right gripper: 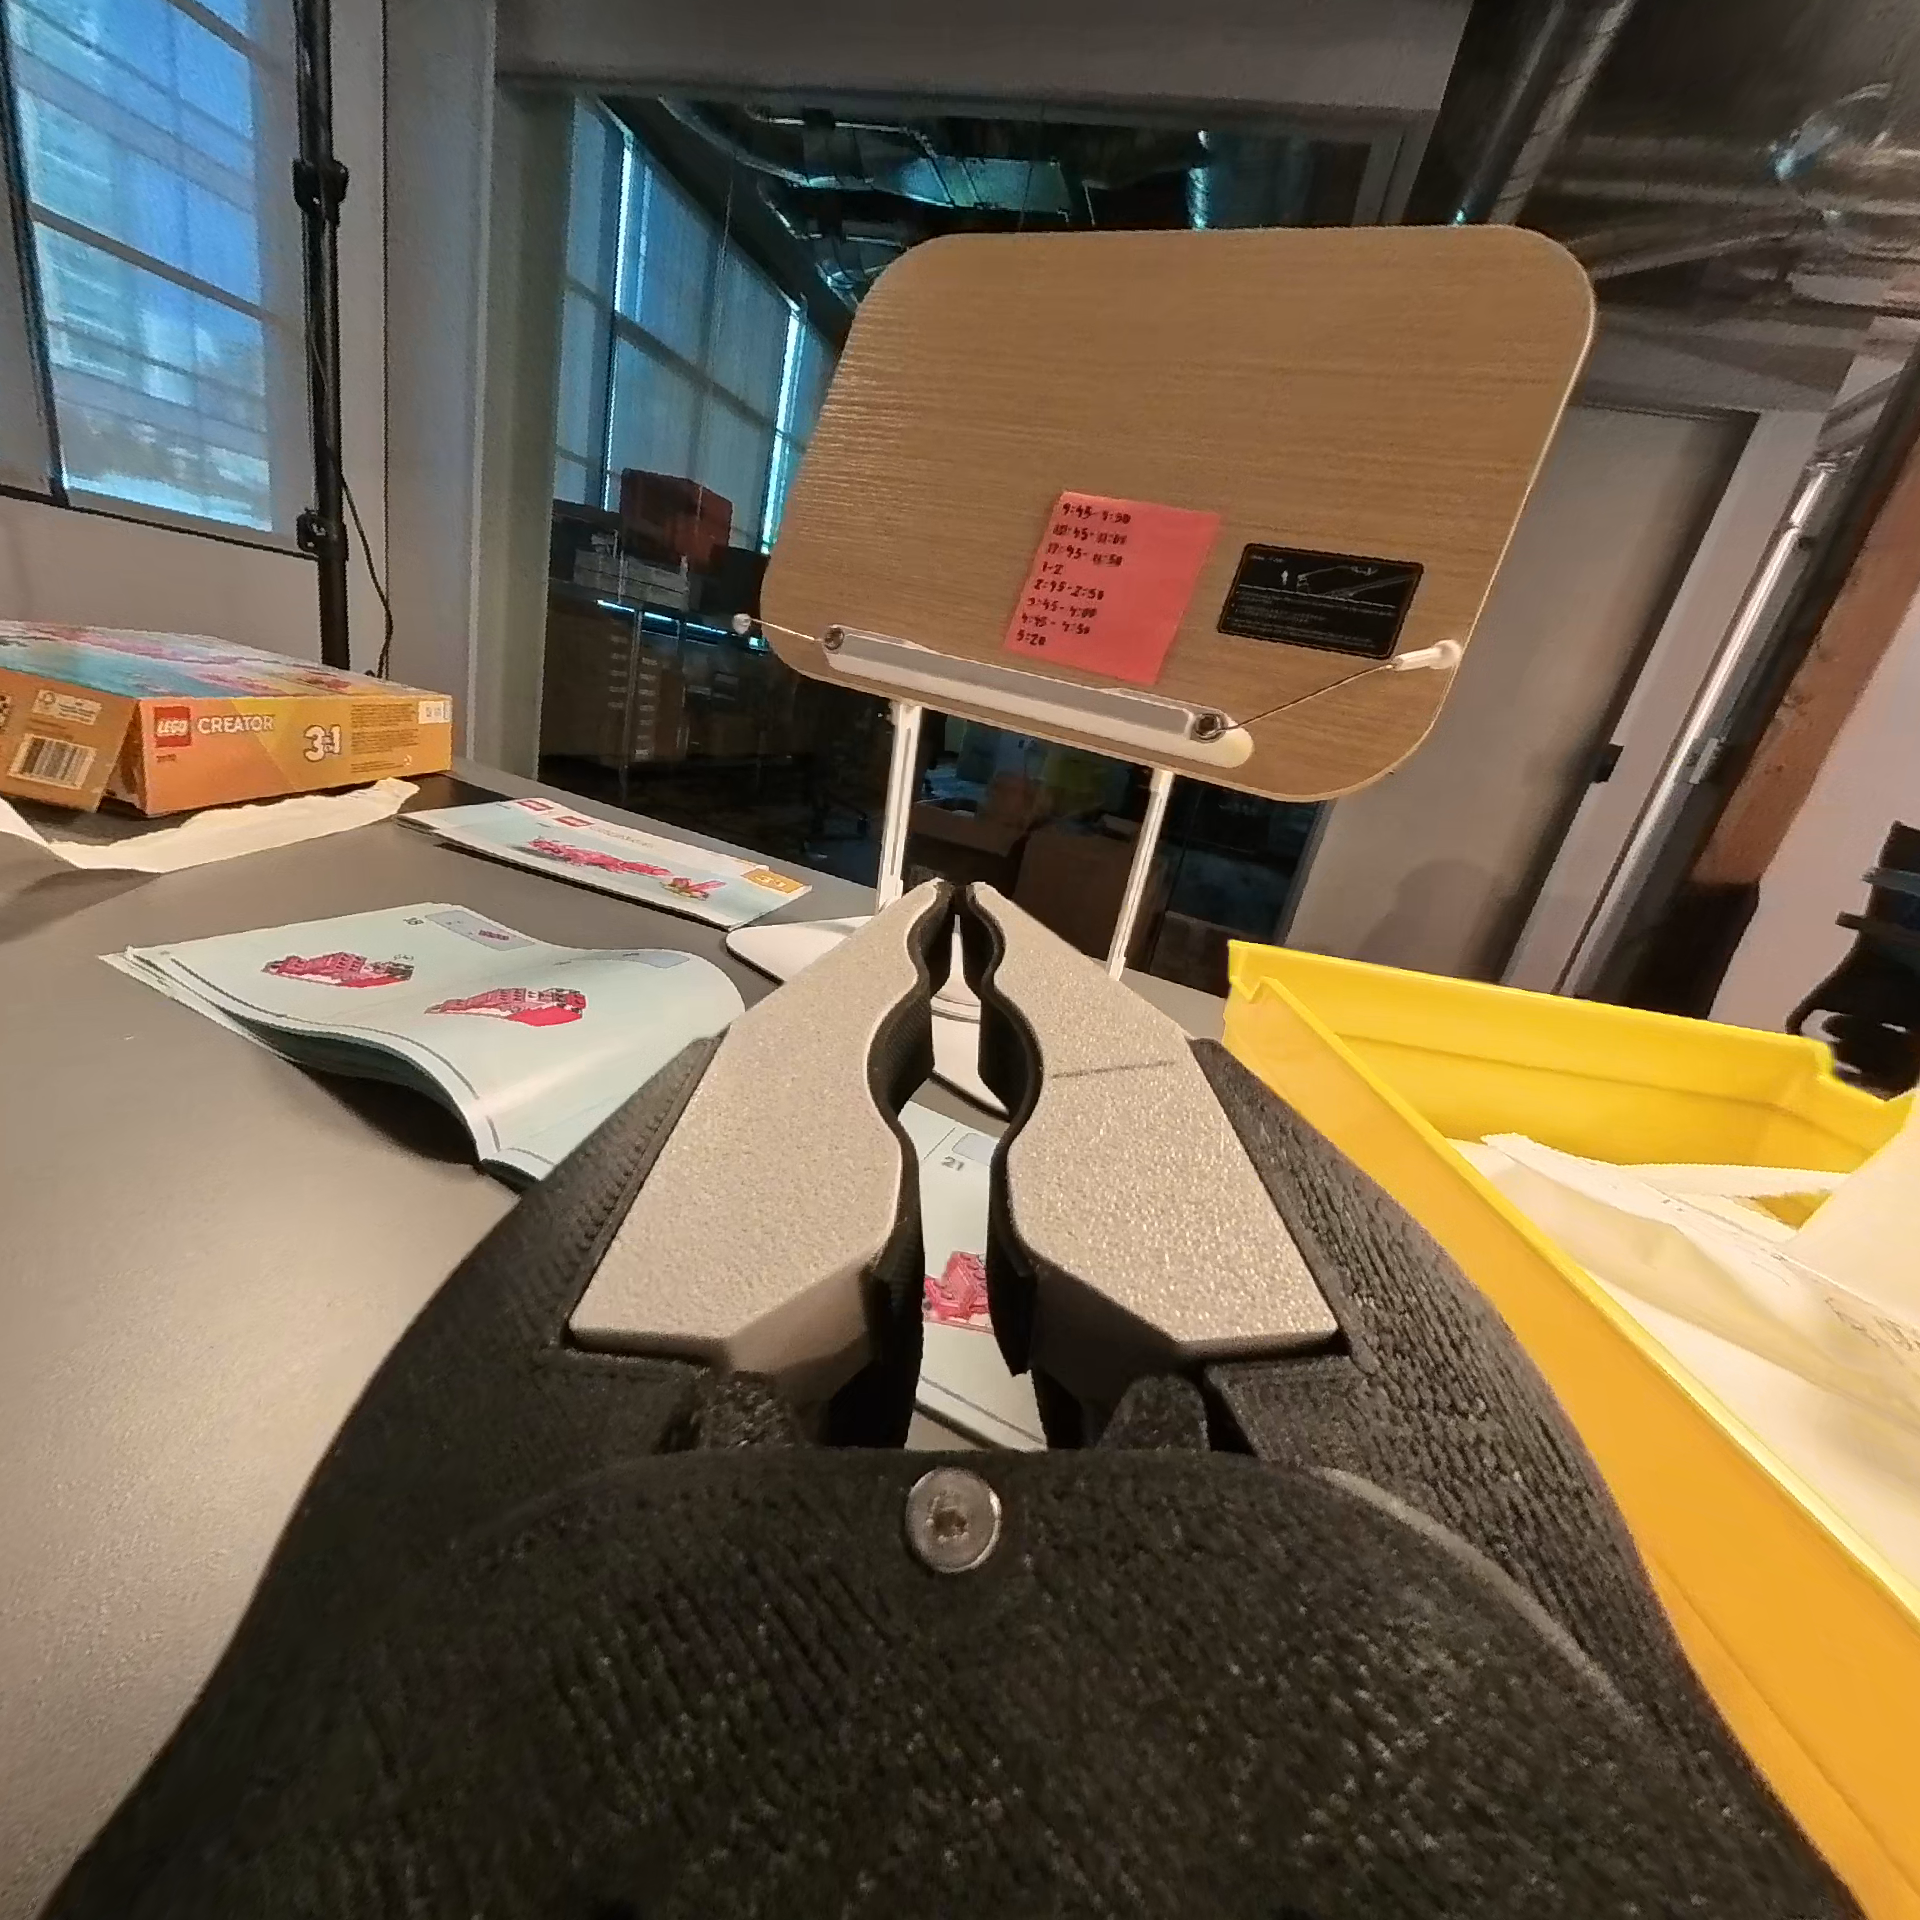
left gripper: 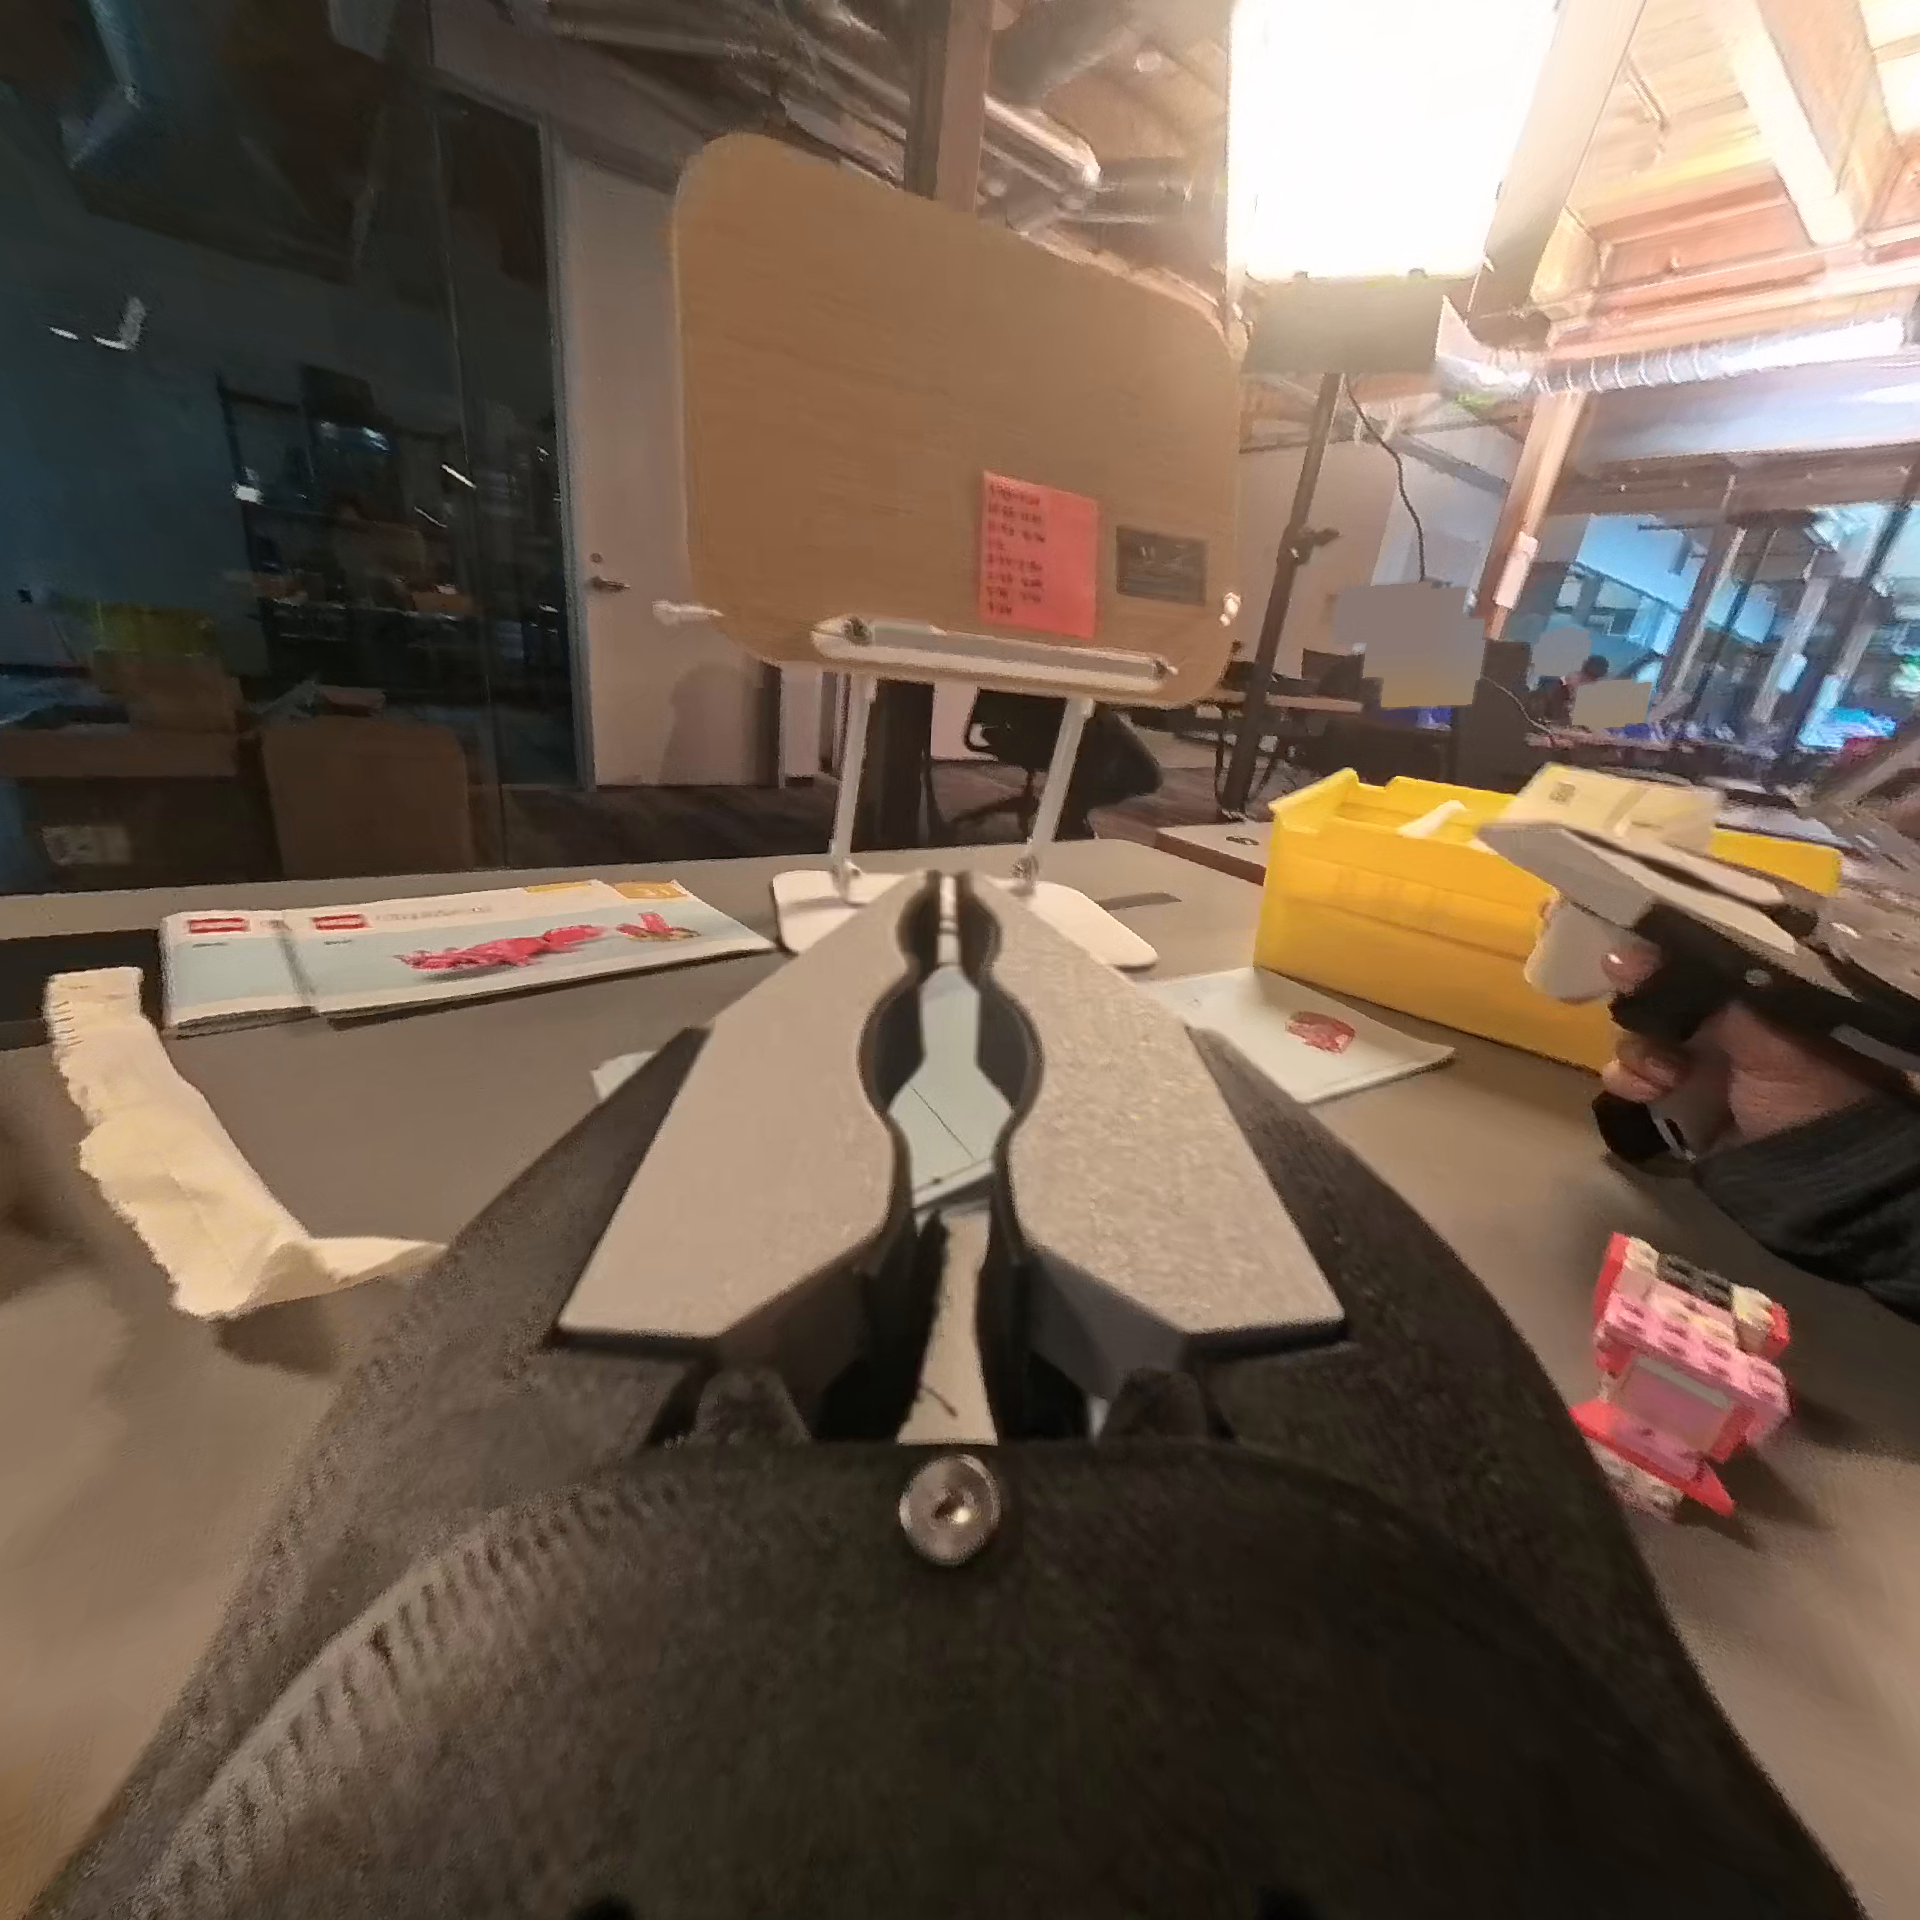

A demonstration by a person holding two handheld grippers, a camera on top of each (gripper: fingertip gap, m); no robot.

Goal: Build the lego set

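The jaws of both the left gripper (left gripper: 954, 883) and the right gripper (right gripper: 958, 896) were closed on nothing above the tabletop (right gripper: 239, 1195), the right over an open booklet (right gripper: 436, 1003), thin and floppy by its look, left of the yellow bin (right gripper: 1558, 1081).

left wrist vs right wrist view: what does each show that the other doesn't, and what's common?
Left wrist only: the pink brick model on the table, the right gripper in a hand, a lit lamp panel, a torn paper strip.

Right wrist only: the orange set box, the window, paper bags inside the yellow bin.

Both: the wooden book stand with its pink note, closed booklets, the open booklet, the bin, and each view's own shut, empty jaws.
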